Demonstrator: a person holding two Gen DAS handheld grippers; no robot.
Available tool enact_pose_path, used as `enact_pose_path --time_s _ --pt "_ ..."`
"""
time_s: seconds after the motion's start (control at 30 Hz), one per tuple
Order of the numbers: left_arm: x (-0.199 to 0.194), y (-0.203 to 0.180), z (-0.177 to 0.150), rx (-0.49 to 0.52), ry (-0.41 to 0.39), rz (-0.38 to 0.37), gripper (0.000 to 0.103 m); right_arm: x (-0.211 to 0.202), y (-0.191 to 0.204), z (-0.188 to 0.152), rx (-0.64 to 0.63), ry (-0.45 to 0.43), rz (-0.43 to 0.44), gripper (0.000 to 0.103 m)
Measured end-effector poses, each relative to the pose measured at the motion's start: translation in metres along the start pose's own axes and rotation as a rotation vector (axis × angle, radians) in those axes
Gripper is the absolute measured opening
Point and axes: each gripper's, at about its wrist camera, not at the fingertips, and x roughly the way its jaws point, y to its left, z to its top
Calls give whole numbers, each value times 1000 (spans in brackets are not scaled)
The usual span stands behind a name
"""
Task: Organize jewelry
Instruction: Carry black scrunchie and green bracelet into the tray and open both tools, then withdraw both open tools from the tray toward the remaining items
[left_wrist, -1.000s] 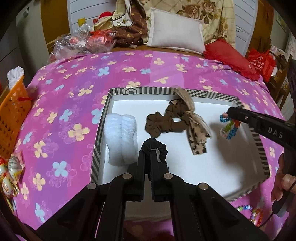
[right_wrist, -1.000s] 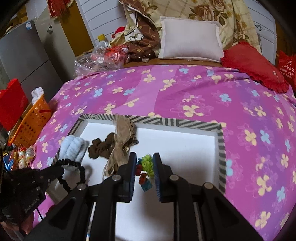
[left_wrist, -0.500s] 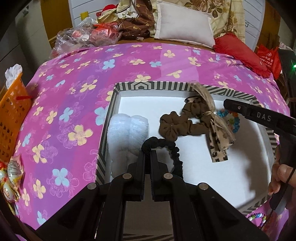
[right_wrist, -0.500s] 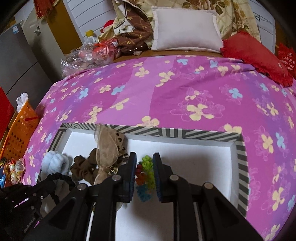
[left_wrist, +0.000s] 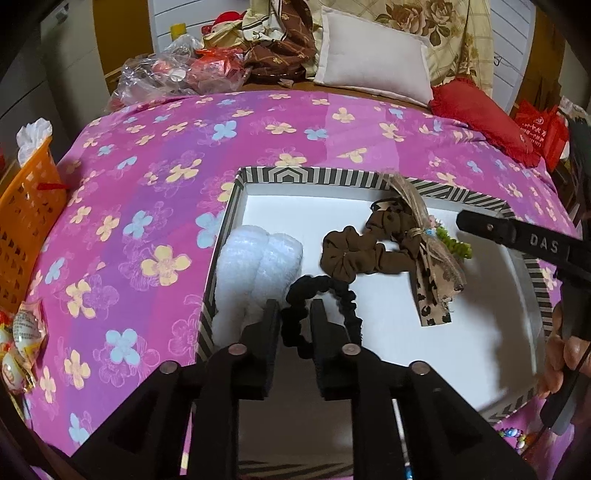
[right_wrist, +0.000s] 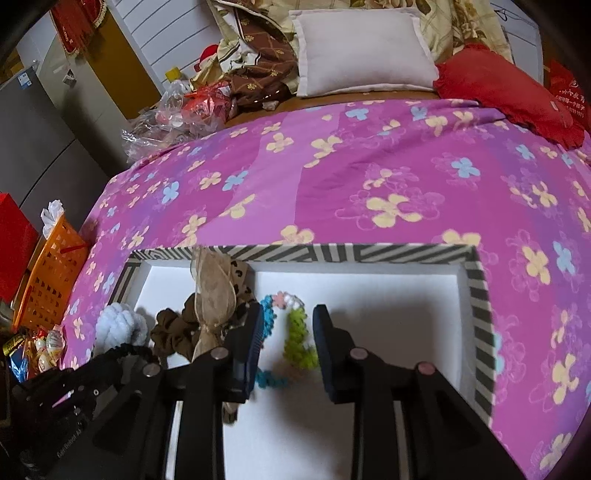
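A striped-rim box (left_wrist: 306, 175) with a white floor lies on the purple flowered bedspread; it also shows in the right wrist view (right_wrist: 476, 295). My left gripper (left_wrist: 293, 314) is open, with a black scrunchie (left_wrist: 321, 291) lying loose between its fingers. My right gripper (right_wrist: 288, 317) is open over a colourful bead bracelet (right_wrist: 295, 332) lying on the box floor. Inside the box are also a white fluffy scrunchie (left_wrist: 258, 258), a brown scrunchie (left_wrist: 354, 254) and a beige leopard bow (left_wrist: 432, 266).
An orange basket (left_wrist: 22, 221) stands at the bed's left edge, with wrapped snacks (left_wrist: 22, 339) near it. A white pillow (left_wrist: 373, 70), a red cushion (left_wrist: 480, 114) and plastic bags (left_wrist: 177, 74) lie at the bed's far end. More beads (left_wrist: 513, 435) lie beside the box's near right corner.
Both grippers have opened. The black scrunchie has dropped from the left gripper and the bead bracelet from the right gripper onto the box floor.
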Motion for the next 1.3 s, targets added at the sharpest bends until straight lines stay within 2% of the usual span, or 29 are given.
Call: enact_pose_path --time_s 0.1,0.2,0.33,0.63,0.97,1.3 --pt "-7 0 -3 3 -10 2 26 -10 -2 -6 0 -4 -5 29" --pt "-16 -2 -6 18 -27 26 31 -23 -2 -13 -1 -15 2 35" --pt "-31 0 -11 11 -45 29 31 -42 2 -23 -25 -26 -21 39" --pt "-86 0 -34 4 -122 46 31 -102 12 -62 -41 -62 -12 54" --pt "-137 -16 -81 19 -164 60 31 -154 30 -119 -62 -80 -11 59" --pt "-163 -34 -127 59 -188 54 31 -199 33 -176 -54 -109 -51 65"
